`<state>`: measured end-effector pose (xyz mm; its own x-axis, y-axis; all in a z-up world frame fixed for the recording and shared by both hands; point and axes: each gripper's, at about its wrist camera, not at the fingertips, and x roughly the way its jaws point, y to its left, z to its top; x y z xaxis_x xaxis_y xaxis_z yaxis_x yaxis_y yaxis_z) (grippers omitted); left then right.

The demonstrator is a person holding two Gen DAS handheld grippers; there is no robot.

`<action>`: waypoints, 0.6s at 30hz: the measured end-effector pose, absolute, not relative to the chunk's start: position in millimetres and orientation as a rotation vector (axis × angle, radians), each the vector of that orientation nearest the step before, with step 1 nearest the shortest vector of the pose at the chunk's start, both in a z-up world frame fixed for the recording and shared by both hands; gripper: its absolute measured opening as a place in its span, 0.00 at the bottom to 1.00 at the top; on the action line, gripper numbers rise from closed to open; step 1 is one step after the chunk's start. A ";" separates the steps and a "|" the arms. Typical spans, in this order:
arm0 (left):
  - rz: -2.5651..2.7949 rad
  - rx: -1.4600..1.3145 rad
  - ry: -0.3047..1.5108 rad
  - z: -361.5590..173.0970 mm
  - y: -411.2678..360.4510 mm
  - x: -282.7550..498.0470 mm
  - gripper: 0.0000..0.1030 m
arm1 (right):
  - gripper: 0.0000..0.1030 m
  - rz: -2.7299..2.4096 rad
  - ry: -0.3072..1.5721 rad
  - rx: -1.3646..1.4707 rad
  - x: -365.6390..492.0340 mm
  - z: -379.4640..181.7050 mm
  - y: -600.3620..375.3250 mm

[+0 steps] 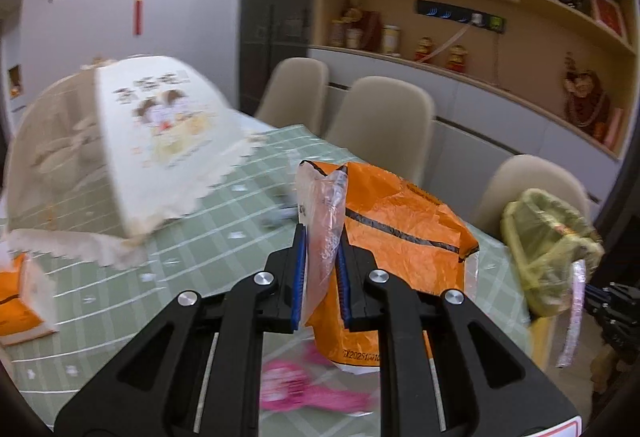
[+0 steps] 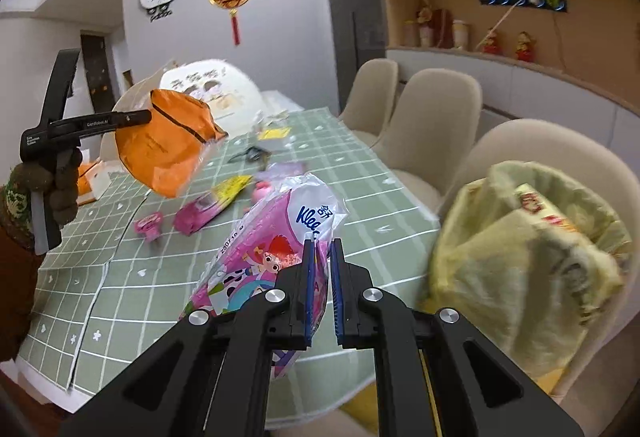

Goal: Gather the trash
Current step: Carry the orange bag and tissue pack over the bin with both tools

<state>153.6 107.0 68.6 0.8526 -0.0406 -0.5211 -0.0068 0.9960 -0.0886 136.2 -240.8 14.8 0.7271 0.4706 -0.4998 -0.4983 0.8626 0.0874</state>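
My left gripper is shut on the clear top edge of an orange plastic bag, which hangs above the green checked table. From the right wrist view the same orange bag hangs in the left gripper, held by a gloved hand. My right gripper is shut on a pink and white tissue wrapper, lifted over the table's near edge. A bin lined with a yellow-green bag stands to the right; it also shows in the left wrist view as the lined bin.
Pink wrappers, yellow packets and small scraps lie on the table. A domed food cover stands at the left, an orange tissue box beside it. Three beige chairs line the far side.
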 end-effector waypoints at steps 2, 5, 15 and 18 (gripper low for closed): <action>-0.071 -0.091 0.548 73.7 85.4 161.5 0.13 | 0.09 0.503 0.526 -0.056 135.2 18.1 -254.5; -0.142 -0.081 0.533 80.8 49.9 175.0 0.13 | 0.09 0.458 0.519 -0.063 135.7 22.9 -275.8; -0.320 -0.046 0.482 92.7 -70.4 229.9 0.13 | 0.09 0.295 0.515 -0.051 151.5 23.4 -356.2; -0.362 -0.009 0.456 97.2 -106.0 245.7 0.13 | 0.09 0.247 0.532 -0.018 154.5 15.4 -381.7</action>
